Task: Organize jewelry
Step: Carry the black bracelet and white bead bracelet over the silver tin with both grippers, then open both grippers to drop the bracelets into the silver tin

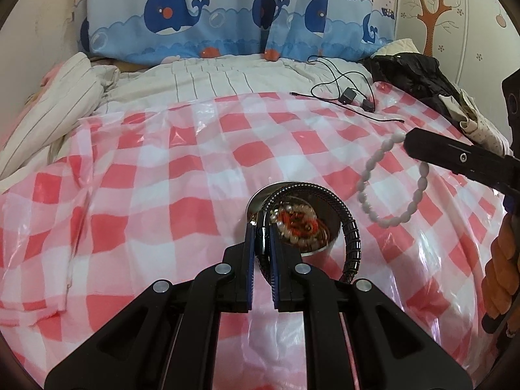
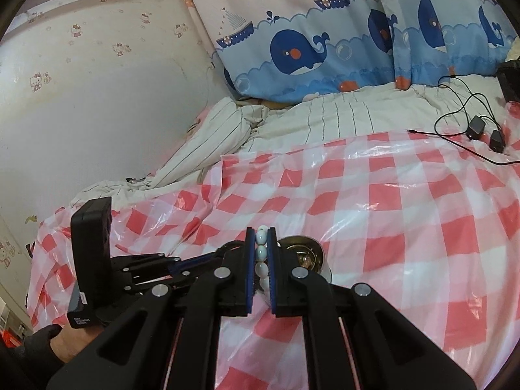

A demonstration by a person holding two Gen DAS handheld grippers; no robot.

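White bracelet [image 2: 262,260] pinched, R tongs [image 2: 261,266] angled down

Whale-print curtain [image 1: 182,16] hangs behind a bed [image 1: 211,78] beside papered wall [image 2: 81,81].

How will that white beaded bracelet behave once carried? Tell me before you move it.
The white beaded bracelet probably hangs floppy: its loop droops below the right tongs. It is likely to swing, dangling free above the red-and-white checked plastic sheet. Its smooth oval beads may slip between the pads.
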